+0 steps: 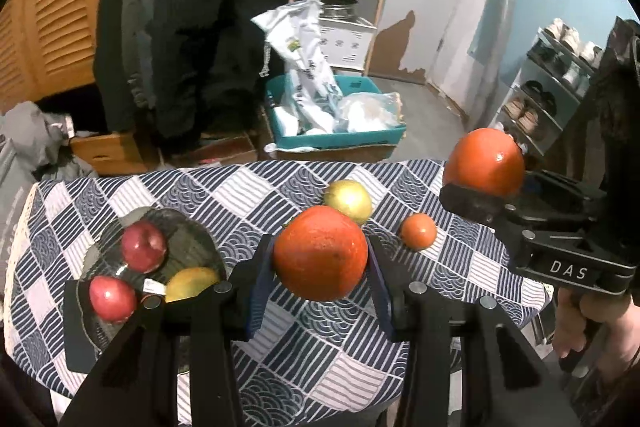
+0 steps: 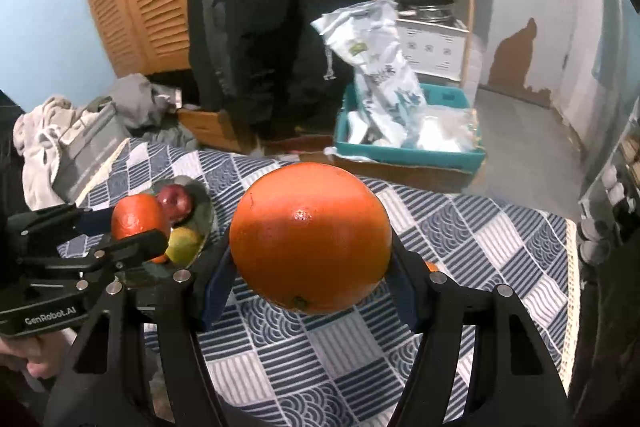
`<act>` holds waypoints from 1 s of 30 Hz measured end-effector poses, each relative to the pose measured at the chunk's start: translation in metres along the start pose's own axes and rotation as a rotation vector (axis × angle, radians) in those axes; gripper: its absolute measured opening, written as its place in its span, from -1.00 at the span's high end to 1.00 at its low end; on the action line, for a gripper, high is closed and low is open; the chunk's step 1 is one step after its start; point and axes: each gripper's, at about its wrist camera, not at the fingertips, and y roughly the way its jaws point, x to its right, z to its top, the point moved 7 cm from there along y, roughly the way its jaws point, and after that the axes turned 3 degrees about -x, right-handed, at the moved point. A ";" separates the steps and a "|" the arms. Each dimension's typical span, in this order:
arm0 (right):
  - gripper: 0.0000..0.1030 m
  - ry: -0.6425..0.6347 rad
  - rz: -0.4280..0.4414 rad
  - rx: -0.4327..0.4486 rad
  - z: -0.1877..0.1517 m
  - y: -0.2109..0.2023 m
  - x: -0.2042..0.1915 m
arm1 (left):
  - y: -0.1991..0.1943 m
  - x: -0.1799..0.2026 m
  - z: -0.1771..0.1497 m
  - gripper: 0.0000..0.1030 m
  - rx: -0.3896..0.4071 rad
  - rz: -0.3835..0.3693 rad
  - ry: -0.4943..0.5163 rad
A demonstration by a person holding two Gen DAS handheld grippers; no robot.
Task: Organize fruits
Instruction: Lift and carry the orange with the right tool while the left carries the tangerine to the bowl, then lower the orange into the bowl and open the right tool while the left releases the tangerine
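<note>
Left wrist view: the left gripper (image 1: 320,259) clamps a large round orange (image 1: 320,253) between its blue-padded fingers (image 1: 258,277), held above a table draped in a navy-and-white patchwork cloth (image 1: 280,343). At nine o'clock of that fruit sits a dark glass bowl (image 1: 188,231) holding two red apples, one at the back (image 1: 143,246) and one at the front (image 1: 112,297), and a yellow-green mango (image 1: 191,283) (a small white label lies between them). Loose on the cloth at twelve o'clock lies a yellow-green round fruit (image 1: 348,201), with a small orange tangerine (image 1: 418,231) just beside it at two o'clock. At the three o'clock edge, the right gripper (image 1: 484,187) grips a second large orange (image 1: 484,163), raised clear of the table.

Right wrist view: that second orange fills the centre, pinched between the gripper's two fingers, with the bowl at nine o'clock, partly behind the left gripper. Beyond the table, at one o'clock, a teal plastic crate (image 2: 408,153) on the floor holds white printed bags (image 2: 380,67) and clear plastic packets.
</note>
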 end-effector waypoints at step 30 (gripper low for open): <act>-0.31 -0.137 0.168 -0.136 0.011 0.090 -0.141 | -0.004 -0.160 -0.048 0.13 -0.062 0.180 -0.236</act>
